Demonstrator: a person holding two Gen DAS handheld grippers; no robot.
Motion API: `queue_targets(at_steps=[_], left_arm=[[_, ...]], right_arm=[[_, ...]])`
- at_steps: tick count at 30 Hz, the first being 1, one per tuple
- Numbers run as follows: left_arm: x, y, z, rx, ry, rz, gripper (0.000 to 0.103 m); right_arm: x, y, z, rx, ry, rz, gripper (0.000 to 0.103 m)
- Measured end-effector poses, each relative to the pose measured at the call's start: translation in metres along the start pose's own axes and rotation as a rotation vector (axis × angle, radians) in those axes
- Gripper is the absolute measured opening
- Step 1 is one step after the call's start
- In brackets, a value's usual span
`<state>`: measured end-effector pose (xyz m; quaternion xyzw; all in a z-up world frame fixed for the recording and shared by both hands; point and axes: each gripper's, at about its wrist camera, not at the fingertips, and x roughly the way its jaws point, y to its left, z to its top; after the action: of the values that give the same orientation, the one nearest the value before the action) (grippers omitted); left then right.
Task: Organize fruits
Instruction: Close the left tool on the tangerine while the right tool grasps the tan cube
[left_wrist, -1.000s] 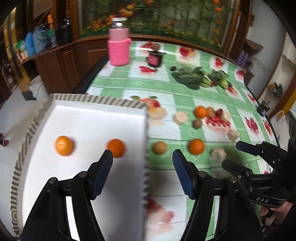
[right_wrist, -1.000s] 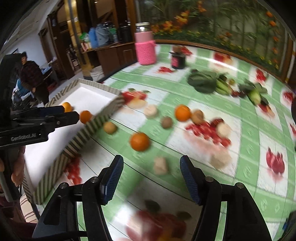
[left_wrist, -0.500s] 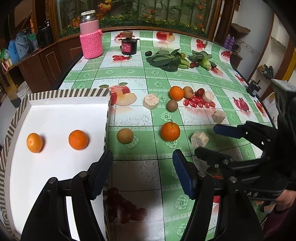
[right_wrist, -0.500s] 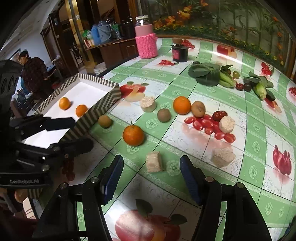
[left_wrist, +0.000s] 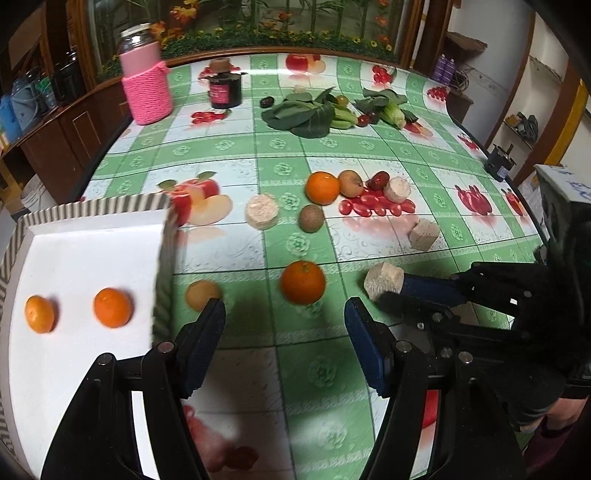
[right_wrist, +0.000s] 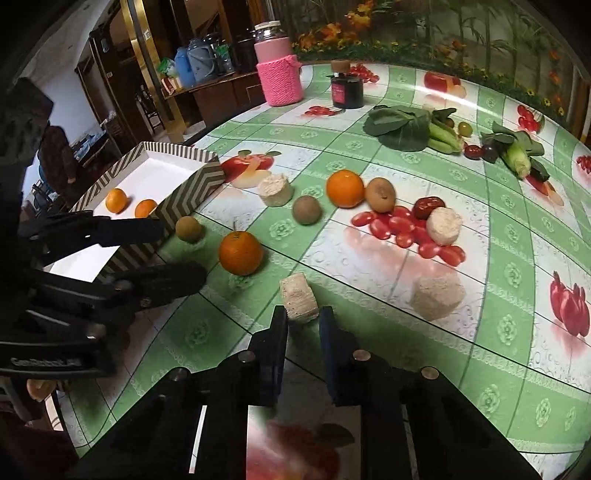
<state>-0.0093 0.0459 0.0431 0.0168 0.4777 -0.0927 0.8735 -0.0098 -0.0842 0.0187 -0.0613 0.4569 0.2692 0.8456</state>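
A white tray with a striped rim (left_wrist: 92, 206) sits at the table's left and holds two oranges (left_wrist: 112, 307). On the cloth just ahead of my open left gripper (left_wrist: 284, 325) lies another orange (left_wrist: 303, 282), apart from the fingers. A small brown fruit (left_wrist: 201, 293) rests by the left fingertip. My right gripper (right_wrist: 303, 314) is shut on a beige chunk (right_wrist: 299, 301) that rests on the table; the same gripper (left_wrist: 393, 293) and chunk (left_wrist: 382, 282) appear in the left wrist view. Farther back are an orange (right_wrist: 345, 188) and kiwis (right_wrist: 380, 194).
More beige chunks (right_wrist: 437, 297) and a red date (right_wrist: 428, 206) lie to the right. Leafy greens (left_wrist: 306, 116), corn (right_wrist: 519, 160), a dark jar (left_wrist: 225, 90) and a pink knitted jar (left_wrist: 146, 90) stand at the back. A person (right_wrist: 59, 155) is beyond the tray.
The right gripper's jaws have closed from wide apart onto the beige chunk. The left gripper has shifted right, from over the tray to over the table near the orange.
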Motion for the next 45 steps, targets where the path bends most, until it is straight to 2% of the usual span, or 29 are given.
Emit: queue_targets(at_steps=[4,10,12,14,17,24,26,27,28,39,45], left_arm=[[0.01,-0.008,0.005,0.036,0.012,0.005,0.066],[0.02,-0.006,0.009,0.034,0.029,0.015,0.066],[0.021,-0.005,0.01,0.028,0.028,0.015,0.066],[0.022,-0.004,0.011,0.026,0.031,0.013,0.066],[0.024,-0.004,0.012,0.027,0.034,0.011,0.066],[0.03,-0.01,0.013,0.046,0.044,-0.023,0.065],[0.032,-0.013,0.013,0.061,0.045,-0.033,0.05],[0.034,-0.014,0.012,0.068,0.055,-0.036,0.035],[0.036,-0.015,0.012,0.07,0.061,-0.042,0.029],[0.008,0.0,0.004,0.025,0.005,-0.042,0.029],[-0.01,0.016,-0.001,0.004,-0.027,-0.009,0.029]], right_arm=[[0.002,-0.005,-0.001,0.001,0.014,0.008,0.018],[0.005,-0.008,0.001,0.008,0.01,0.025,0.028],[0.007,-0.008,0.002,0.008,0.005,0.029,0.028],[0.009,-0.008,0.004,0.007,-0.007,0.037,0.023],[0.008,-0.009,0.002,0.013,-0.01,0.052,0.022],[-0.011,-0.03,-0.004,0.079,-0.045,0.024,0.022],[-0.015,-0.035,-0.005,0.095,-0.049,0.022,0.022],[-0.015,-0.036,-0.005,0.098,-0.05,0.022,0.022],[-0.015,-0.037,-0.005,0.101,-0.05,0.022,0.022],[-0.019,-0.018,0.001,0.089,-0.063,0.048,0.022],[-0.019,0.002,0.009,0.068,-0.071,0.063,0.022]])
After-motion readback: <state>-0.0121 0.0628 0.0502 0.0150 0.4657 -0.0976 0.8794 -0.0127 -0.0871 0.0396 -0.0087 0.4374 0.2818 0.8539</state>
